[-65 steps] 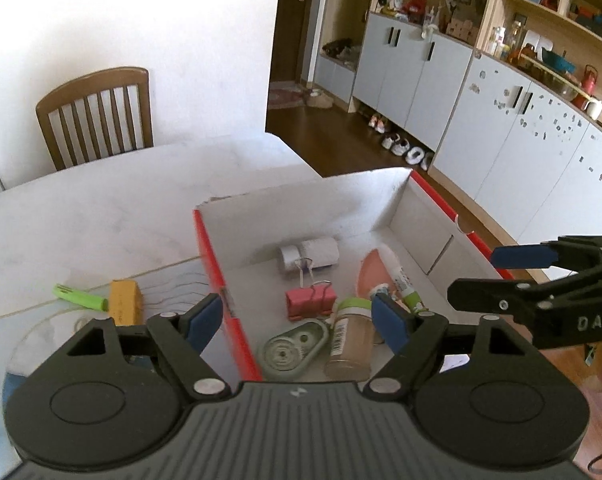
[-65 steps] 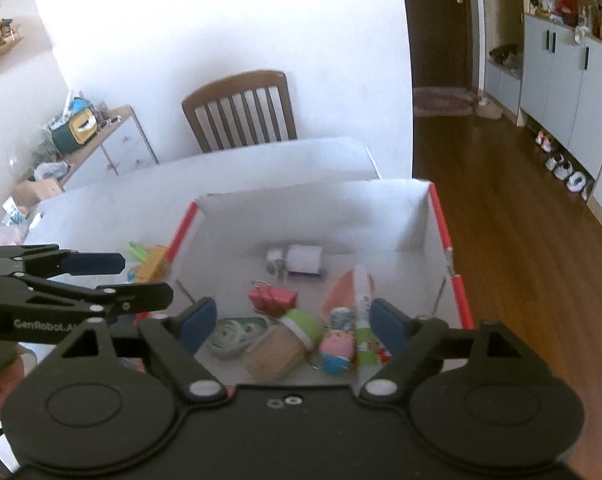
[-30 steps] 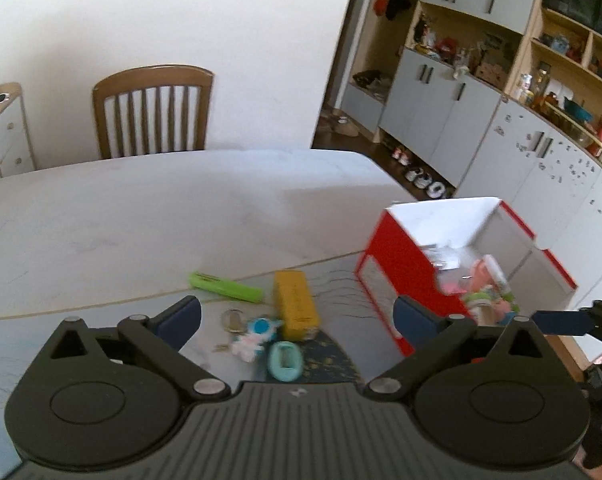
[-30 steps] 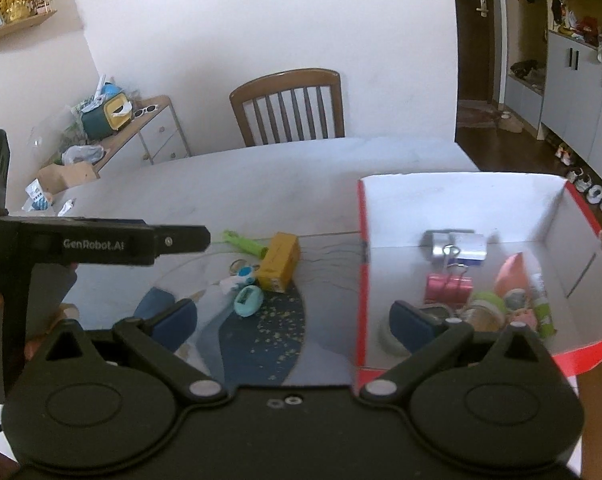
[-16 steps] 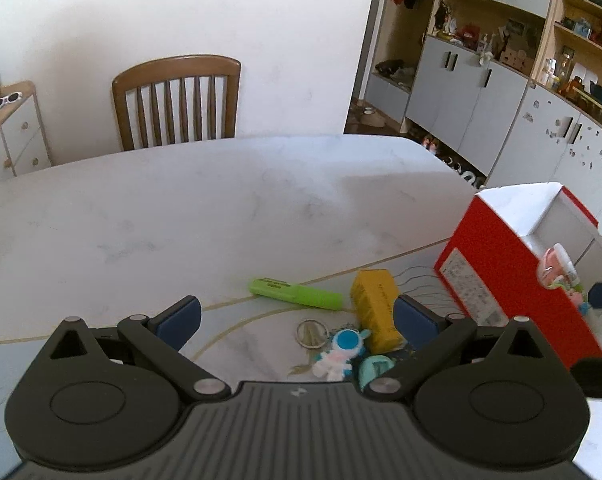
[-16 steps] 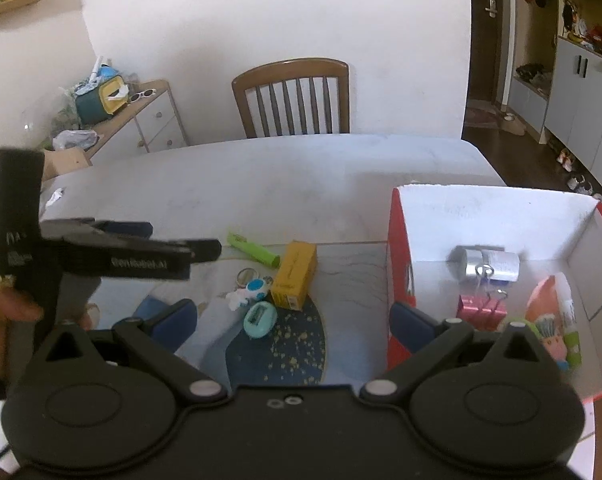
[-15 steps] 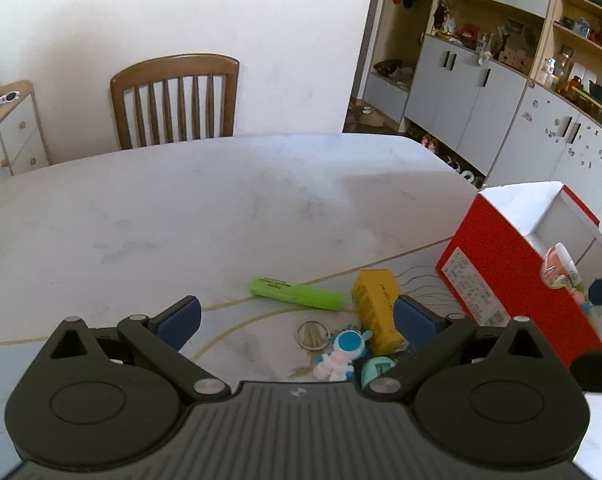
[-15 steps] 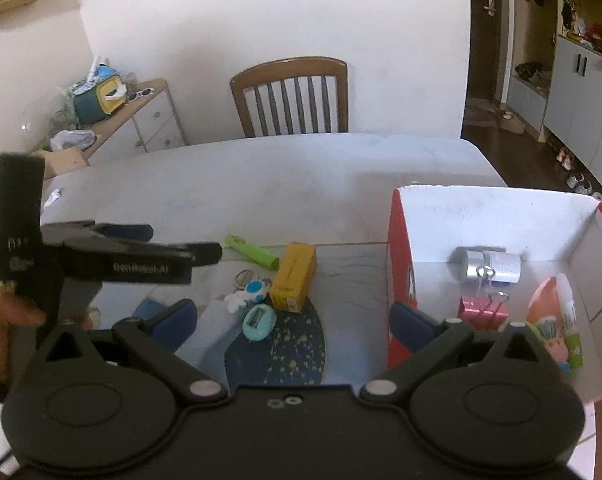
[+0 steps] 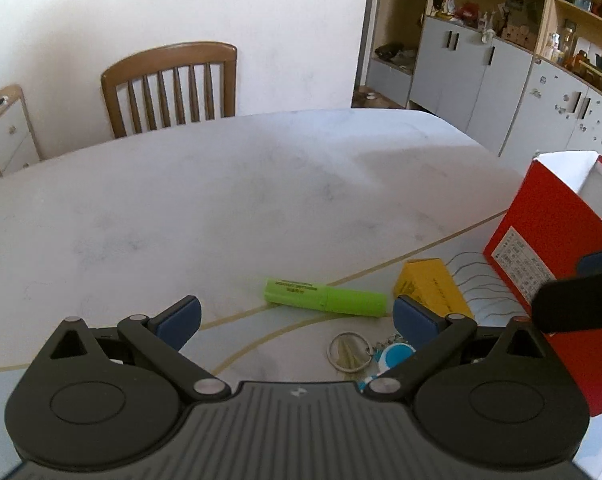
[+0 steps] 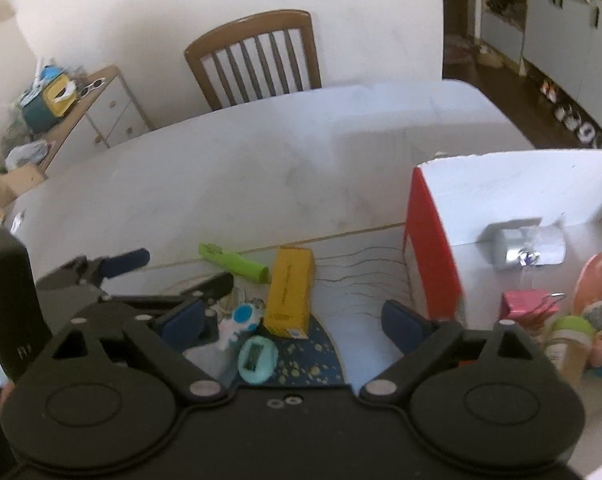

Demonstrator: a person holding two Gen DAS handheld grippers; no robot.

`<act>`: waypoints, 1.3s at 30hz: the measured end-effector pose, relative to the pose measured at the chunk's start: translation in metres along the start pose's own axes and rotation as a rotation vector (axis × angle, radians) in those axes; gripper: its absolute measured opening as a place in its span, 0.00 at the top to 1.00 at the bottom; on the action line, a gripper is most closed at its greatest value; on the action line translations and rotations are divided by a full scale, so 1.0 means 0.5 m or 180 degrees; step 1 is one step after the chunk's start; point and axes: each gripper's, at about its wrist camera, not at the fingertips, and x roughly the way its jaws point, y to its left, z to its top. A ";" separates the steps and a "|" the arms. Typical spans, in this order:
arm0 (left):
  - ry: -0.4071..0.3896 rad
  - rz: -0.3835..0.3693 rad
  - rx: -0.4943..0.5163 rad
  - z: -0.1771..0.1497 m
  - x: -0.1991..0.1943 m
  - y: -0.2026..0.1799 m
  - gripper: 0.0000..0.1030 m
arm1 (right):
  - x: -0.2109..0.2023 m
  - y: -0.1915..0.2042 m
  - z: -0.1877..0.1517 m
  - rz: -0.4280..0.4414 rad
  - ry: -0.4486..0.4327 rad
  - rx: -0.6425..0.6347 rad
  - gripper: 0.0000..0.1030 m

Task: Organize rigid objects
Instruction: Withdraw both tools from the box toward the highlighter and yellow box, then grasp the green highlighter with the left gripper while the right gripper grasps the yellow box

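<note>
Four loose items lie on the table [image 9: 221, 200] left of the red box [image 9: 549, 240]: green highlighter [image 9: 325, 297], yellow box [image 9: 433, 286], astronaut keychain [image 10: 239, 320] and teal sharpener [image 10: 257, 358]. Left gripper [image 9: 297, 316] hovers low, fingers spread wide and empty, the highlighter just beyond them. Right gripper [image 10: 293, 318] hovers nearer, tilted, fingers likewise released, above the sharpener and yellow box.

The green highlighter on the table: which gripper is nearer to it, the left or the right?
Left. The left gripper hovers open just before the green highlighter. The right gripper stays farther back, toward the red box.
</note>
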 end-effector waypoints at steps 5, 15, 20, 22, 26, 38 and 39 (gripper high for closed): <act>-0.0024 -0.0050 0.0092 -0.006 0.021 0.002 0.00 | 0.034 0.024 0.019 -0.0031 0.0080 -0.0007 0.13; -0.0051 -0.0139 0.0208 -0.010 0.053 -0.012 0.00 | 0.109 0.031 0.046 -0.0283 0.0320 0.0188 0.33; -0.0031 -0.0126 0.0189 -0.011 0.069 -0.014 0.00 | 0.137 0.035 0.049 -0.0378 0.0346 0.0191 0.37; -0.0013 -0.0118 0.0166 -0.011 0.075 -0.013 0.00 | 0.146 0.035 0.051 -0.0404 0.0354 0.0182 0.40; -0.0028 -0.0076 0.0188 -0.014 0.078 -0.018 0.01 | 0.166 0.033 0.059 -0.0454 0.0387 0.0179 0.48; -0.0074 -0.0003 0.0372 -0.023 0.071 -0.036 0.21 | 0.194 0.033 0.063 -0.0522 0.0436 0.0125 0.63; -0.0076 -0.0009 0.0378 -0.023 0.069 -0.038 0.21 | 0.195 0.033 0.062 -0.0521 0.0437 0.0125 0.63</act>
